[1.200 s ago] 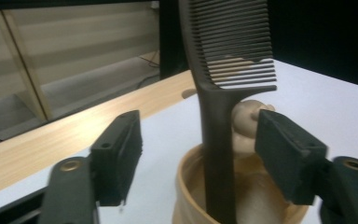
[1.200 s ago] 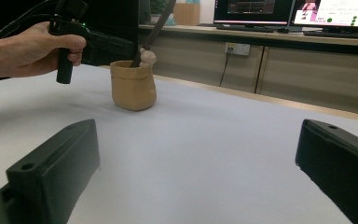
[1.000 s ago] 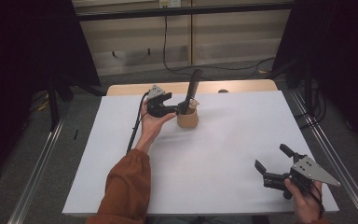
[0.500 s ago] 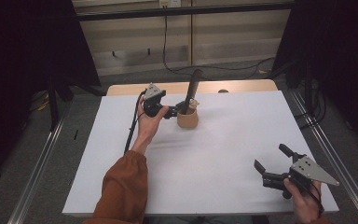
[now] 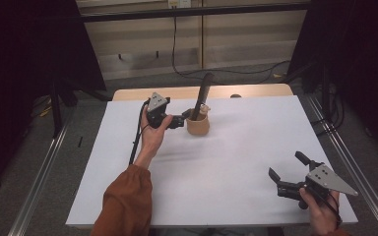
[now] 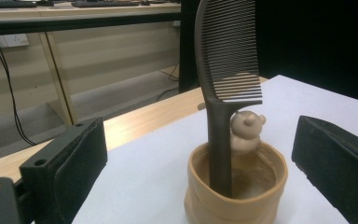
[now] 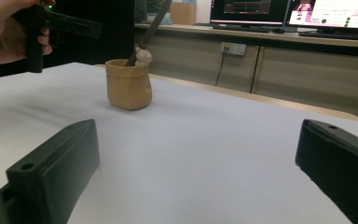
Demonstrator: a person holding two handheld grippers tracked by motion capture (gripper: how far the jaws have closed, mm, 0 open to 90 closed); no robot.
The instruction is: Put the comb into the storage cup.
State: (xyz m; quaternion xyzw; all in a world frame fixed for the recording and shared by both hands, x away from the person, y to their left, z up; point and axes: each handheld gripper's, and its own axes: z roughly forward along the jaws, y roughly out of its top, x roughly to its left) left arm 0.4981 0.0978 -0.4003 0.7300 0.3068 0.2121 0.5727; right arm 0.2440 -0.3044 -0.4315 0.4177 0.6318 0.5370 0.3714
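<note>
A tan cup (image 5: 197,125) stands at the back middle of the white table (image 5: 226,167). A small bear figure (image 6: 247,133) sits on its far rim. A dark comb (image 5: 203,93) stands in the cup, handle down, teeth up, leaning against the rim (image 6: 228,60). My left gripper (image 5: 181,119) is held just left of the cup, open, with nothing between its jaws; the cup (image 6: 235,186) lies a little ahead of them. My right gripper (image 5: 285,164) hovers open near the table's front right corner, pointing toward the distant cup (image 7: 128,84).
A wooden table edge (image 5: 256,91) runs behind the white sheet. Metal rails (image 5: 344,162) flank the table on both sides. A cable (image 5: 137,142) trails from the left gripper along the forearm. Monitors (image 7: 307,14) stand on a desk beyond.
My left gripper has drawn back a little to the left, away from the cup. The comb stays standing in the cup. The right gripper has barely moved.
</note>
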